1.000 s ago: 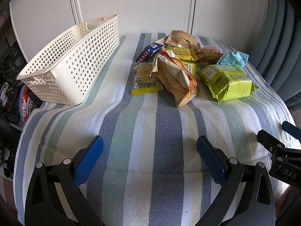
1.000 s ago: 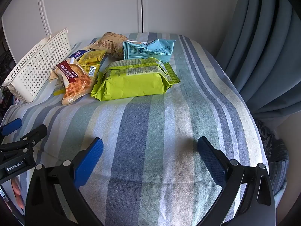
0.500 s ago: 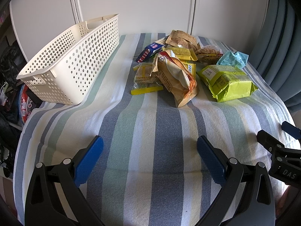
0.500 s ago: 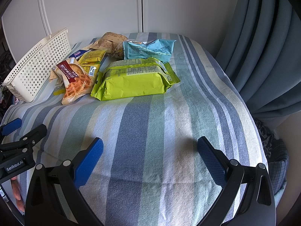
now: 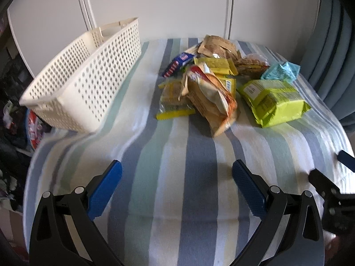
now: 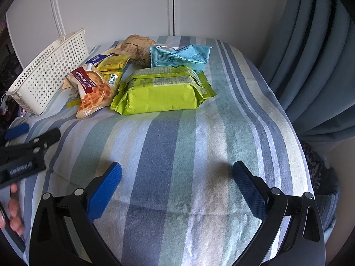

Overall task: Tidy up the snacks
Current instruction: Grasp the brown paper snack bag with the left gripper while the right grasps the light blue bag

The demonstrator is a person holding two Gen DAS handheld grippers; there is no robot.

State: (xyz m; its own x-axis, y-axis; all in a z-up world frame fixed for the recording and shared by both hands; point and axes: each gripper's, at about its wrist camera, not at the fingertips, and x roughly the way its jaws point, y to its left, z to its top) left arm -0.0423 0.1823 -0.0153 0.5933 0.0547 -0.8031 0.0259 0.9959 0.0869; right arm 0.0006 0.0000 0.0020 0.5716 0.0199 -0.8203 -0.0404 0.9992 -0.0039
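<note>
A pile of snack packets lies at the far middle of the striped table: a lime green pack (image 5: 275, 102) (image 6: 162, 90), a light blue bag (image 5: 281, 72) (image 6: 182, 55), an orange-and-white chip bag (image 5: 210, 97) (image 6: 92, 90), yellow packets (image 5: 213, 66) (image 6: 113, 65), brown bags (image 5: 218, 46) (image 6: 135, 42) and a small blue bar (image 5: 177, 63). A cream perforated basket (image 5: 88, 82) (image 6: 46, 73) stands left of the pile. My left gripper (image 5: 177, 190) is open and empty above the near cloth. My right gripper (image 6: 177, 190) is open and empty too, well short of the green pack.
A striped cloth (image 6: 199, 144) covers the table. White cupboard doors (image 5: 155, 6) stand behind it and a blue-grey curtain (image 6: 317, 66) hangs on the right. Dark clutter (image 5: 13, 115) sits off the left edge. A person's fingers (image 6: 13, 212) hold the left gripper.
The left gripper has moved forward and slightly left, with motion blur in its view. In the right wrist view it has risen and moved inward. The snacks and basket are unmoved.
</note>
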